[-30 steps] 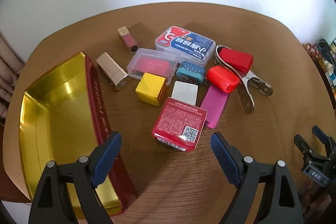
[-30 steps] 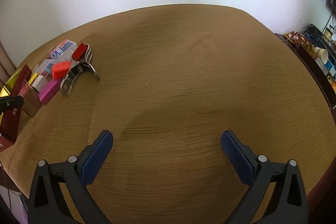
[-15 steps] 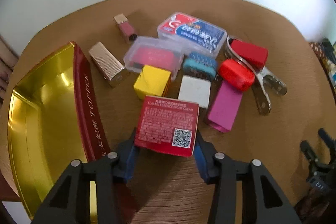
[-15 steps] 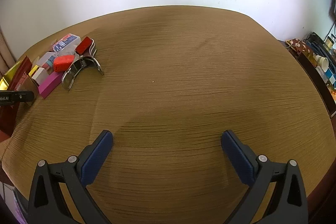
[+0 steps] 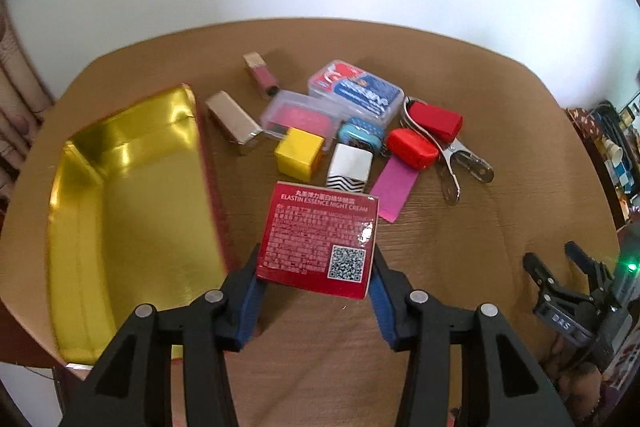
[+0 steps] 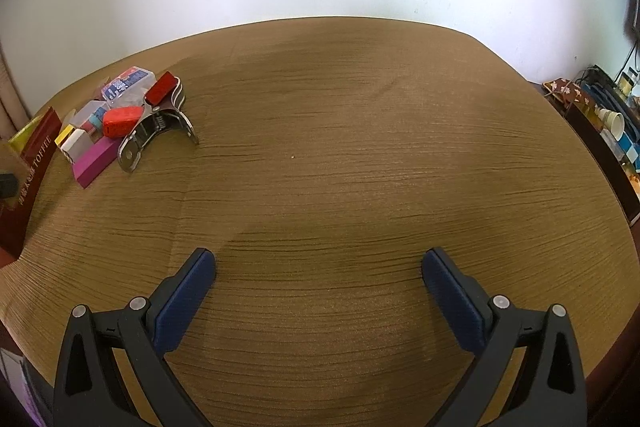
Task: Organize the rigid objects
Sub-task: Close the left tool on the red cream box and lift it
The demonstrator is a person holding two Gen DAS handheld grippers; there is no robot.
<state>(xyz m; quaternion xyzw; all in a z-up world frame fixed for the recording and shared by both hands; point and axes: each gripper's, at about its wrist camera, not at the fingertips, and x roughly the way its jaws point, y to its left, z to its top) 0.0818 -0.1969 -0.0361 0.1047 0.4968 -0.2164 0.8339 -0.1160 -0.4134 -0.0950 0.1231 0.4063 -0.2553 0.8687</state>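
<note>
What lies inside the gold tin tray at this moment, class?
The gold tin tray shows only its bare, shiny gold floor, with no objects on it. Its nearest corner is hidden behind the left gripper, which holds the red night cream box.

On the brown table point(image 5: 460, 327) sit one gold-lined tin point(image 5: 132, 211), one red carton point(image 5: 320, 239), one yellow cube point(image 5: 299, 154), one white block point(image 5: 350, 167), one pink block point(image 5: 394, 189), two clear plastic cases point(image 5: 300, 115) point(image 5: 356, 91), two lipsticks point(image 5: 232, 121) point(image 5: 262, 77), one teal tin point(image 5: 359, 135), and one metal clamp point(image 5: 460, 163). Two grippers point(image 5: 316, 291) point(image 6: 318, 291) show.
</note>
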